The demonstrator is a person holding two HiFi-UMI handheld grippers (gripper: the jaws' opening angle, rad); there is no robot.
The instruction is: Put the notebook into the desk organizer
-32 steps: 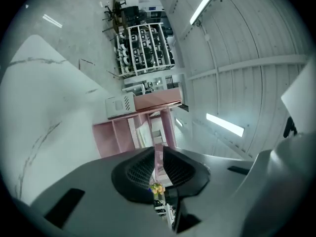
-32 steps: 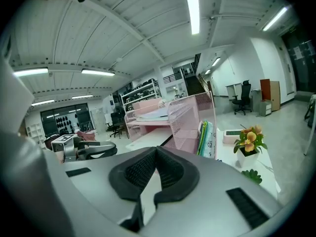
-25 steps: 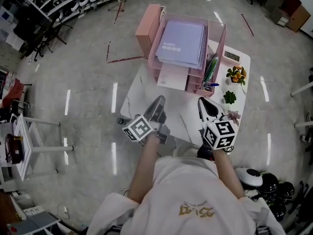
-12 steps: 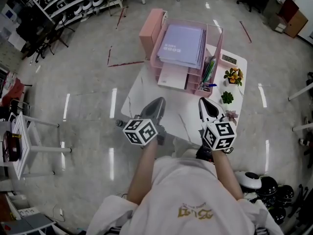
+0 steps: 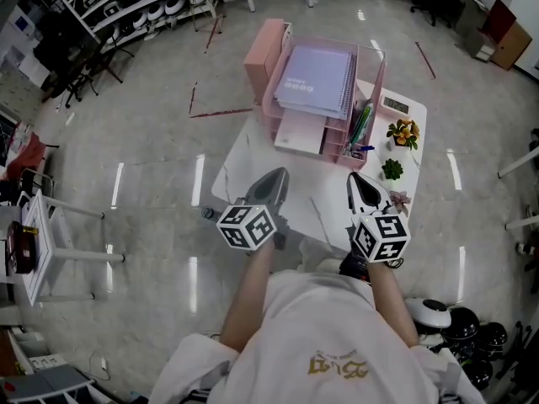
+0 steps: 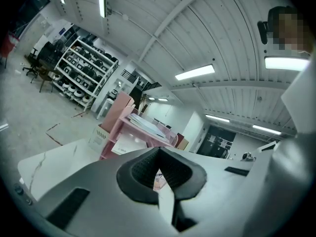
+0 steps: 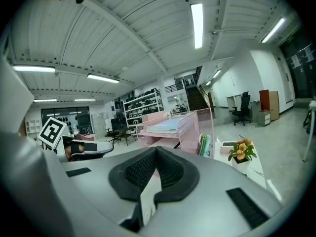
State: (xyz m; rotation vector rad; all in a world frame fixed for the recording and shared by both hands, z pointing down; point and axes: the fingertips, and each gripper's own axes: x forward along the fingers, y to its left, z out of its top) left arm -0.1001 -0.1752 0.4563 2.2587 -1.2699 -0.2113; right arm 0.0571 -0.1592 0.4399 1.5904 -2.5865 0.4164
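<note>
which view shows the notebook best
The head view: it looks down on the notebook, showing its whole lavender cover and spiral edge, lying on the pink desk organizer's top tray. In the left gripper view the notebook is distant and nearly edge-on; in the right gripper view it is a thin low-angle sliver.

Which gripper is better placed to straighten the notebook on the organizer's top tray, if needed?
Left, marginally. Both are shut and empty. The left gripper aims at the organizer's open front below the notebook; the right gripper faces the pen compartment and the plants.
</note>
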